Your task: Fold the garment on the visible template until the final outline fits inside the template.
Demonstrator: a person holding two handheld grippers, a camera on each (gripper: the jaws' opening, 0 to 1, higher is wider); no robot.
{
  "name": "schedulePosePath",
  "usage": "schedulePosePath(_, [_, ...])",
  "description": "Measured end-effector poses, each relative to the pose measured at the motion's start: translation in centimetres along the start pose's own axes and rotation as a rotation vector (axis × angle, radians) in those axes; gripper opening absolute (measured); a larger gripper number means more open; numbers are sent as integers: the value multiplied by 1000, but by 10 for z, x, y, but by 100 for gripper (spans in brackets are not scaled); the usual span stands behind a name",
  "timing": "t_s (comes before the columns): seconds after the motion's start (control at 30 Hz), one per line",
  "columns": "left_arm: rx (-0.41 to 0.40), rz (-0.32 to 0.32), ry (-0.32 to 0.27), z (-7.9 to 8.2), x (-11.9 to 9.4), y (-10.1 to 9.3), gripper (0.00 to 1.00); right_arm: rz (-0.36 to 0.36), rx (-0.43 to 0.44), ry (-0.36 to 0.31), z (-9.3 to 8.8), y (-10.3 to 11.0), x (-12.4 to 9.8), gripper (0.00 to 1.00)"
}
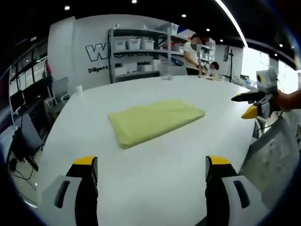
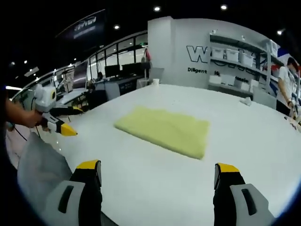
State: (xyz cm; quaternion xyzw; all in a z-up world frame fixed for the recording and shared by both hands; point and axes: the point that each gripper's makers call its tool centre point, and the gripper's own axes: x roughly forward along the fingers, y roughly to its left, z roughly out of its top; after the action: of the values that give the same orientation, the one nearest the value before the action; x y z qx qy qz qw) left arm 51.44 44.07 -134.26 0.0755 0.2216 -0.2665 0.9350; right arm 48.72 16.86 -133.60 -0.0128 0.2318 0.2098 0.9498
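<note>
A pale yellow garment (image 1: 157, 121) lies folded into a flat rectangle near the middle of the white table (image 1: 155, 188). My left gripper (image 1: 151, 165) hovers over the near table edge, short of the cloth, open with nothing between its yellow-tipped jaws. My right gripper (image 1: 251, 106) comes in from the right, held by a hand, off the cloth's right end. From the opposite side, the garment (image 2: 164, 129) lies ahead of my open right gripper (image 2: 157, 168). My left gripper (image 2: 59, 123) sits at the left, clear of the cloth. I cannot make out a template outline.
A grey sheet (image 1: 273, 155) hangs at the table edge beside my left gripper, also visible as the grey sheet (image 2: 40, 174). Shelves with white bins (image 1: 138, 47) and a standing person (image 1: 193, 56) are beyond the far end. Desks with monitors (image 2: 113, 77) line one side.
</note>
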Motion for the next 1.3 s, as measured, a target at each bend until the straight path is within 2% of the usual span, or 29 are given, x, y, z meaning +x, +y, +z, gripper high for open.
schedulePosePath(0.13, [13,21,-22,-1,-7,-3,99,-12,35,-1,-9,6,-3,99])
schedulePosePath(0.23, [-3,29,-5,-7,-11,-4,99,-30,32,-3,-10,10,-6,99])
schedulePosePath(0.33, [-3,39,-13,-13,-13,-8,99,-46,34,-22,-9,13,-6,99])
schedulePosePath(0.43, [-18,58,-19,-17,-13,-11,99,-64,44,-26,-9,9,-5,99])
schedulePosePath(0.53, [4,78,-20,-16,-14,-6,99,-75,33,-30,-11,5,-6,99])
schedulePosePath(0.63, [-31,103,-24,-18,-16,-1,99,-86,26,-4,-25,3,-7,99])
schedulePosePath(0.73, [-14,112,-17,-23,-14,0,98,-129,-30,0,-31,-6,-12,96])
schedulePosePath(0.77, [11,117,-23,-21,-14,0,98,-138,-16,-11,-29,-9,-13,94])
schedulePosePath(0.8, [29,118,-23,-20,-13,-1,97,-138,41,-48,-22,-11,-12,93])
schedulePosePath(0.83, [53,123,-31,-18,-14,-1,97,-128,57,-69,-19,-10,-11,94])
schedulePosePath(0.93, [15,127,-26,-20,-13,3,97,-129,5,-35,-23,-7,-10,94])
schedulePosePath(1.03, [-2,151,-49,-17,-17,9,96,-119,30,-82,-16,-6,-11,93])
schedulePosePath(1.1, [-21,151,-61,-16,-18,9,97,-121,29,-79,-17,-7,-11,95])
schedulePosePath(1.3, [9,135,-40,-21,-17,5,94,-104,26,-47,-24,-2,-11,93])
